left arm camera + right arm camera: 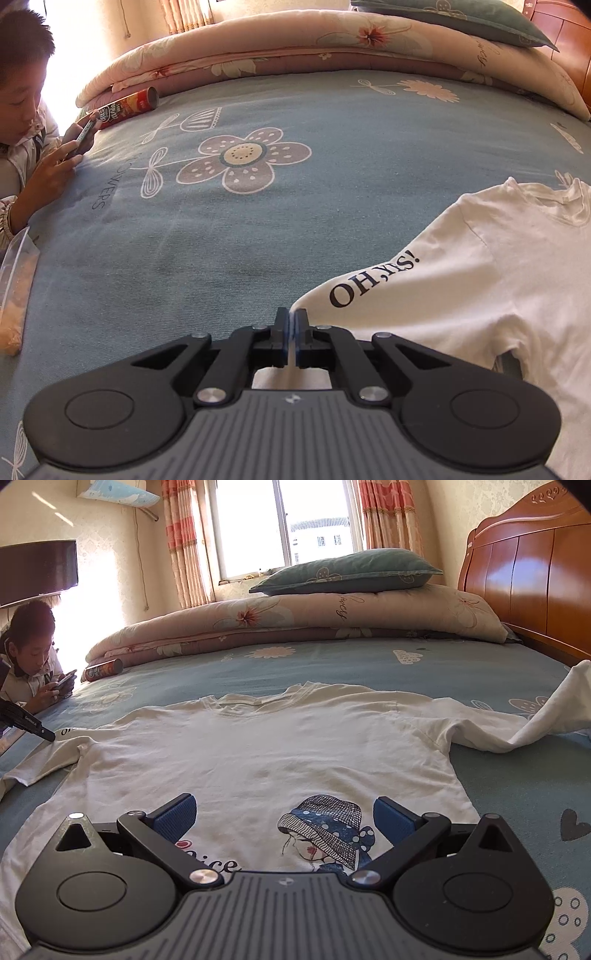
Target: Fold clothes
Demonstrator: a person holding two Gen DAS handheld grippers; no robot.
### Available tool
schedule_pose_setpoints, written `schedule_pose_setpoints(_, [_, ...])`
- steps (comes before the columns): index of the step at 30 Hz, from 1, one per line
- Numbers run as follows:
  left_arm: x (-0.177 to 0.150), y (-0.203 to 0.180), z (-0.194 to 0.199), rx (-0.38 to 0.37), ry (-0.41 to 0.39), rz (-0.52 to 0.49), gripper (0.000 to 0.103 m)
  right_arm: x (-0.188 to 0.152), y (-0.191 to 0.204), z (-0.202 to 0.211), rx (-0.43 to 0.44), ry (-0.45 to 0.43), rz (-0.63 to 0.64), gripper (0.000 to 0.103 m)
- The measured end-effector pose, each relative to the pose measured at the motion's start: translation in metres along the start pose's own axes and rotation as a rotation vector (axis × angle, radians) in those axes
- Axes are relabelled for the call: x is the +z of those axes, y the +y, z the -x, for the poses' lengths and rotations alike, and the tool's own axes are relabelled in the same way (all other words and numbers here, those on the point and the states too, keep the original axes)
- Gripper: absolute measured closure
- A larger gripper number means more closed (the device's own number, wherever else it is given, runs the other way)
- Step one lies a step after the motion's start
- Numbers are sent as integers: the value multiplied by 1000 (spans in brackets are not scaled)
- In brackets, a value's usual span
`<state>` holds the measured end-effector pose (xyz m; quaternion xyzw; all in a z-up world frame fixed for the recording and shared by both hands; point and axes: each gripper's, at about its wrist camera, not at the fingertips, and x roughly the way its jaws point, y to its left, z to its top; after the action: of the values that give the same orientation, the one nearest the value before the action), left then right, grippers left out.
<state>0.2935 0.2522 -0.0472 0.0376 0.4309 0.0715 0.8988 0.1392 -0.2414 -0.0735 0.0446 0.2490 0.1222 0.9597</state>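
The left gripper has its jaws pinched tight on the cuff of a sleeve printed "OH,YES!", while the right gripper hovers with jaws spread wide and empty over the white T-shirt, which lies flat on the blue flowered bed. Toward the far edge lie a snack can, a rolled quilt, a pillow and a person's hand holding a phone.
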Motion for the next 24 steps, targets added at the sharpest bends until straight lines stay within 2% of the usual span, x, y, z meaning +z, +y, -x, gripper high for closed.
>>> schedule_pose_setpoints(4, [-1,0,-20,9,54,10,99,-1,1,-1,-2,6,10,0])
schedule_pose_setpoints(6, [-2,3,-18,13,39,40,95,0,0,0,-7,0,14,0])
schedule_pose_setpoints(10, [3,6,0,11,-18,38,93,1,-4,1,-4,-6,-8,0])
schedule_pose_setpoints(12, [12,0,12,-26,-75,-6,85,0,-5,1,-6,-7,-17,0])
schedule_pose_setpoints(14, [22,-9,15,-90,-107,-42,67,0,-6,1,-9,-8,-20,0])
schedule_pose_setpoints(15, [28,-15,14,-129,-111,-63,52,0,-6,1,-10,-7,-20,0])
schedule_pose_setpoints(16, [31,-22,8,-146,-108,-83,49,0,-6,1,-10,-7,-18,0])
schedule_pose_setpoints(18, [38,-35,-4,-179,-100,-123,49,1,-6,1,-11,-5,-14,0])
schedule_pose_setpoints(23, [39,-46,-39,-212,21,-158,50,1,-7,0,-14,0,-9,0])
schedule_pose_setpoints(24, [38,-46,-42,-222,32,-157,53,2,-7,0,-14,3,-12,0])
